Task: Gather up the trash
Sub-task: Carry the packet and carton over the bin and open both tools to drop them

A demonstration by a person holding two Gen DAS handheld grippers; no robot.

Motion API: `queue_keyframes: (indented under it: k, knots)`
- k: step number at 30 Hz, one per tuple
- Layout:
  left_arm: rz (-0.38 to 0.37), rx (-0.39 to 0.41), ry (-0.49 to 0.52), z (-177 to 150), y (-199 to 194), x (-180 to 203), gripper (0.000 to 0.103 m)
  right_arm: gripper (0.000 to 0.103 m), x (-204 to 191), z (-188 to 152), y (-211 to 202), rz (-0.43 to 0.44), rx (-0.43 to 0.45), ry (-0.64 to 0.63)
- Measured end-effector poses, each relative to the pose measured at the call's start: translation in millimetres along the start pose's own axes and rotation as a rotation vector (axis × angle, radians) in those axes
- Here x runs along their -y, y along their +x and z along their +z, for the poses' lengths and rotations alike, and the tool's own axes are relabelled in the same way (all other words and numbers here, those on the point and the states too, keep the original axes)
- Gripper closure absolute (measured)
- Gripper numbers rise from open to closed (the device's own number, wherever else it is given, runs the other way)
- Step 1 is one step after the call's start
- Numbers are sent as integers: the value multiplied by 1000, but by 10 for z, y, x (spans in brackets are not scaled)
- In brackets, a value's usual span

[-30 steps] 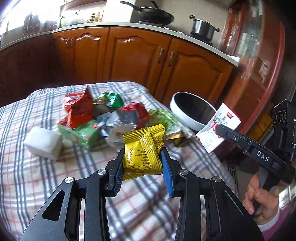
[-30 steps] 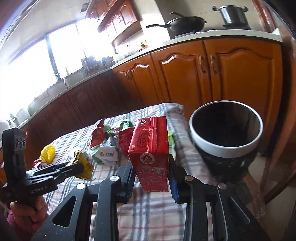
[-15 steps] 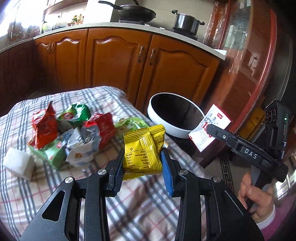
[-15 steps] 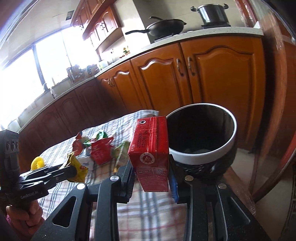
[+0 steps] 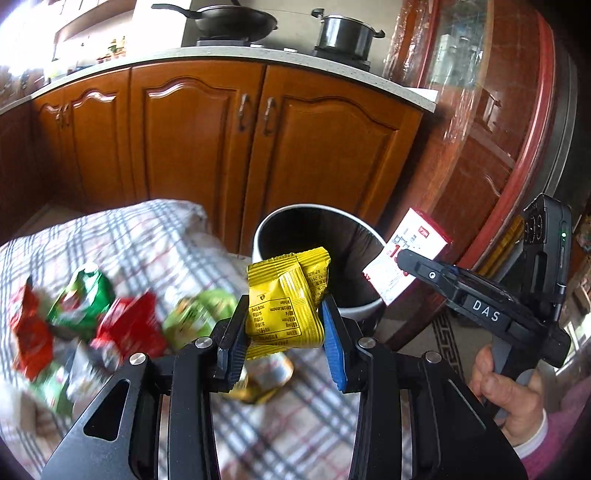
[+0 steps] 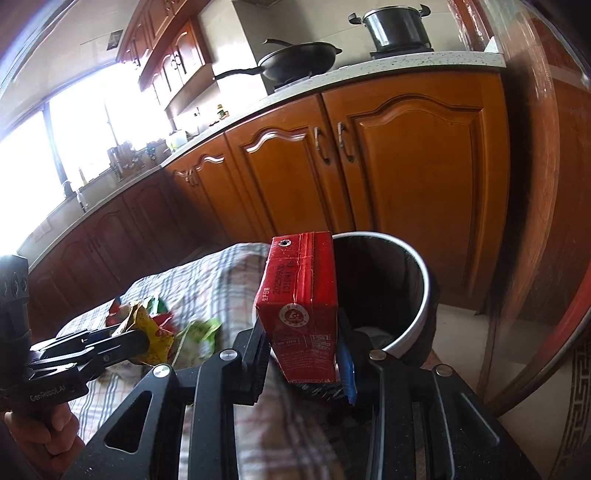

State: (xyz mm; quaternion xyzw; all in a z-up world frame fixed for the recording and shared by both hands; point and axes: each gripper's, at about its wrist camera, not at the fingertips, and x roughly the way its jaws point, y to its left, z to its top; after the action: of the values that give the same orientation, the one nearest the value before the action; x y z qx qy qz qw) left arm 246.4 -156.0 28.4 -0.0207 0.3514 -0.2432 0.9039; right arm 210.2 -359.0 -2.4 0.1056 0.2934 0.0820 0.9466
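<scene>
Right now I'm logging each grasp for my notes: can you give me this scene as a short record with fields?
left gripper: shut on yellow snack packet
right gripper: shut on red carton
trash bin: open, beside table, past both grippers
table: plaid cloth, several wrappers lying on it

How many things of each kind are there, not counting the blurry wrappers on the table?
yellow snack packet: 1, in the left tongs
red carton: 1, in the right tongs
trash bin: 1
wok: 1
lidded pot: 1
Total: 5
</scene>
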Motion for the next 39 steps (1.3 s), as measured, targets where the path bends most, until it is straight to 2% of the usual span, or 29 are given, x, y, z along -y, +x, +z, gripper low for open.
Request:
queue_keyframes:
  k: [10,22,23,27,29,34,37,38,39]
  knots:
    - [-17,-30,26,337,489,132,68,71,250,172,258,-33,-15,21]
    - [-28,-93,45,529,1000,206,66,71,420,254,562,-52,-61,26]
    - [-25,-99,47,535,1030,209,62,70,438,245,578,-53,-65,30]
    - [-7,-110,40,543,1095,205,32,67,538,263,662,-44,-84,55]
    - [-14,-107,33,532,1064,200,28,67,583,269,657,-39,-86,74]
    - [-20,-86,9,423,850,165,27,51,582,242,530,-23,-64,108]
    - [-21,-58,-2,265,629,116,26,29,509,188,403,-4,-46,116]
    - [-20,-46,-4,201,541,98,25,18,464,157,351,2,-37,116]
    - [-19,-34,-1,142,467,85,24,13,415,120,298,11,-28,115]
